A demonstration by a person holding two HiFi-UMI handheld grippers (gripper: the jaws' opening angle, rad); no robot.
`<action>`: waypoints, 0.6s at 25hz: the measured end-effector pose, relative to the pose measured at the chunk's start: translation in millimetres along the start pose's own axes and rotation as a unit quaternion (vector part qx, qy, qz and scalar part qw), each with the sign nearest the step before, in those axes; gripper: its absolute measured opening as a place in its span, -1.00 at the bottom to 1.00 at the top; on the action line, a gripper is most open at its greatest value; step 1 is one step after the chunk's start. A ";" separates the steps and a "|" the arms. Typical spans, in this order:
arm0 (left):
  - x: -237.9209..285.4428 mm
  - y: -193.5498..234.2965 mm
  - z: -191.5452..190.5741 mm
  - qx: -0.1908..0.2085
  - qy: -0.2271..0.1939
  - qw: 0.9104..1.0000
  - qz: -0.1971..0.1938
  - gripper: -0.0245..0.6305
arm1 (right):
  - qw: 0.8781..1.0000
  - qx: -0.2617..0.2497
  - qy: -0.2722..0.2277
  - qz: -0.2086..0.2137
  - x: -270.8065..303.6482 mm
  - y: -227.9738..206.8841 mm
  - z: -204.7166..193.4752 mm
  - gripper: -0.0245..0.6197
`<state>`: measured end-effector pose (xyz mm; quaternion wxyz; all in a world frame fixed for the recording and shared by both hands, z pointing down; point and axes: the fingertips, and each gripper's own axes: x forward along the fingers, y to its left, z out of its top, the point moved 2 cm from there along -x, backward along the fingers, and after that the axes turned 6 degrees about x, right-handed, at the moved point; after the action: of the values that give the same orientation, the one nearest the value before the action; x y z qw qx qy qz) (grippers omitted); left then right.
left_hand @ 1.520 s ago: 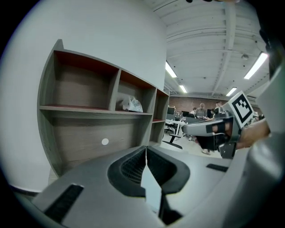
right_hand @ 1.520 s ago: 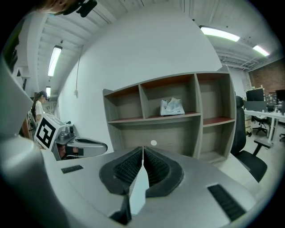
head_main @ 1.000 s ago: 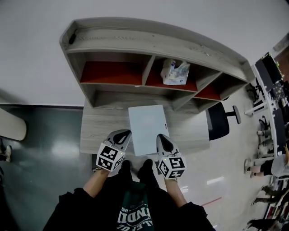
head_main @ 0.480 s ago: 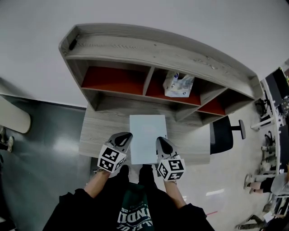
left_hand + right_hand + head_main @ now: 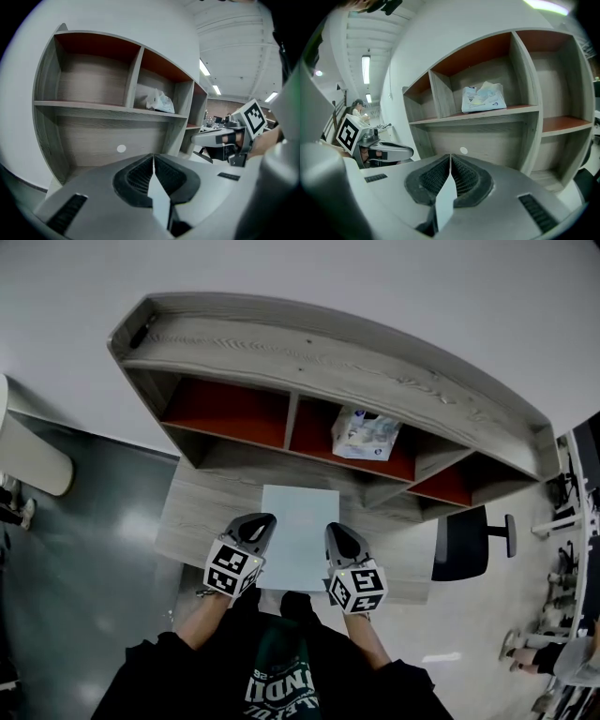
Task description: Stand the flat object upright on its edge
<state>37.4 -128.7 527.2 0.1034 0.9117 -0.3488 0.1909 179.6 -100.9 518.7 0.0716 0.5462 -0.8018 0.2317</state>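
Right now the left gripper (image 5: 260, 523) is clenched on the left edge of the white flat board (image 5: 300, 532); right gripper (image 5: 336, 532) clenched on its right edge; board sits over the desk (image 5: 192, 512), before the shelf unit (image 5: 309, 362).

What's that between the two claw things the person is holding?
A flat white panel spans the gap between the left gripper and the right gripper, each shut on one side edge. The head view shows it best.

Head view looks steeply down; 2 gripper views face the shelf (image 5: 497, 136).
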 end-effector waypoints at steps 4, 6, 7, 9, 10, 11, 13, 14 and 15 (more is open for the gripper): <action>10.3 -4.3 -1.1 -0.009 0.006 1.000 0.016 -0.87 | 1.000 0.000 0.010 0.019 6.2 -13.1 -1.6 -0.81; 14.2 -4.7 -2.6 -0.013 0.010 1.000 0.023 -0.87 | 0.999 -0.001 0.015 0.028 9.1 -17.6 -2.8 -0.81; 15.9 -4.8 -3.7 -0.015 0.012 0.999 0.027 -0.87 | 0.999 -0.001 0.018 0.032 10.2 -19.7 -3.5 -0.81; 18.7 -5.4 -6.3 -0.018 0.016 0.999 0.034 -0.87 | 0.999 -0.001 0.022 0.038 11.5 -23.9 -4.9 -0.81; 19.8 -6.2 -6.9 -0.019 0.018 0.999 0.036 -0.87 | 0.999 -0.001 0.023 0.040 11.9 -26.2 -5.4 -0.81; 20.8 -7.0 -7.3 -0.020 0.020 0.999 0.038 -0.87 | 0.999 0.000 0.024 0.041 12.3 -28.6 -5.9 -0.81; 22.5 -8.5 -8.2 -0.021 0.021 0.999 0.040 -0.87 | 0.999 0.001 0.026 0.044 13.7 -32.7 -6.8 -0.81; 23.2 -9.4 -8.3 -0.023 0.020 0.999 0.040 -0.87 | 0.999 0.000 0.027 0.046 14.5 -33.8 -6.7 -0.81; 23.8 -10.3 -8.4 -0.025 0.021 0.999 0.039 -0.87 | 0.999 -0.001 0.026 0.047 15.1 -34.5 -6.1 -0.81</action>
<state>58.3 -132.5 544.2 0.1262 0.8902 -0.3870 0.2048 204.2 -121.1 539.7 0.0821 0.5011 -0.8248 0.2488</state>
